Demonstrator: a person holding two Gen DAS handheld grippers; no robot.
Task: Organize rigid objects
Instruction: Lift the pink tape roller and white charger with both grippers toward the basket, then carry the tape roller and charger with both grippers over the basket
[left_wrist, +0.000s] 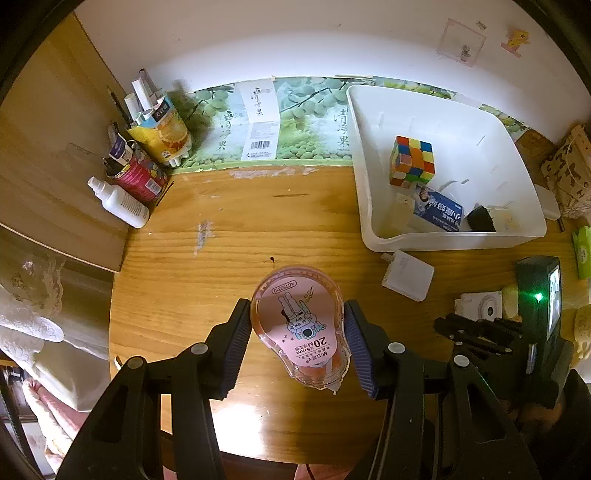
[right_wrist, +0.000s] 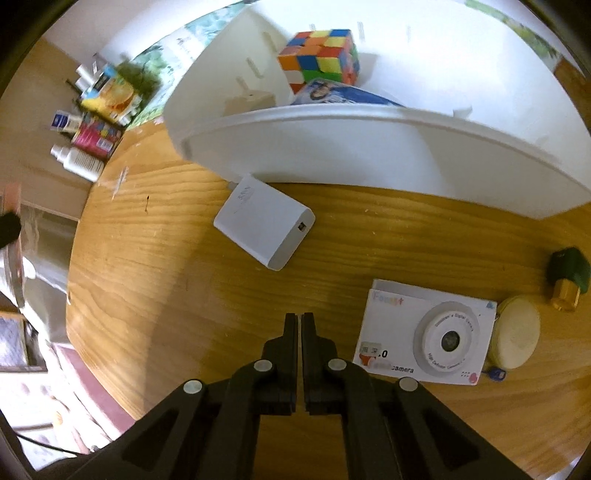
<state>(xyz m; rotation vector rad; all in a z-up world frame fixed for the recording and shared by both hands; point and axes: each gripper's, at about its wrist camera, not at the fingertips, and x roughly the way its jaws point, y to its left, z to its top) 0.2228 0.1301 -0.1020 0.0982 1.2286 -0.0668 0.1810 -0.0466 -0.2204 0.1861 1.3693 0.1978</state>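
I have the pink correction tape (left_wrist: 301, 330) clamped in my left gripper (left_wrist: 298, 341), its jaws tight on both sides, above the worktop (left_wrist: 207, 280) and short of the white bin (left_wrist: 373, 206), which already holds a puzzle cube (left_wrist: 412, 162) and a blue packet (left_wrist: 437, 206). My right gripper (right_wrist: 299, 321) hangs with jaws closed on nothing, while the white charger (right_wrist: 264, 221), camera box (right_wrist: 421, 332) and round cream case (right_wrist: 517, 332) remain to sort, I judge. The worn wooden worktop meets a white wall with a fruit-printed strip, bottles crowded in the far left corner.

left wrist view: looks steeply down along the left tool (left_wrist: 299, 332) onto the bench (left_wrist: 207, 258), facing the back wall. right wrist view: looks likewise down, nearer the white bin (right_wrist: 332, 147), edges somewhat blurred. both views share the bin, the white charger (right_wrist: 264, 225) and the colour cube (left_wrist: 412, 162).
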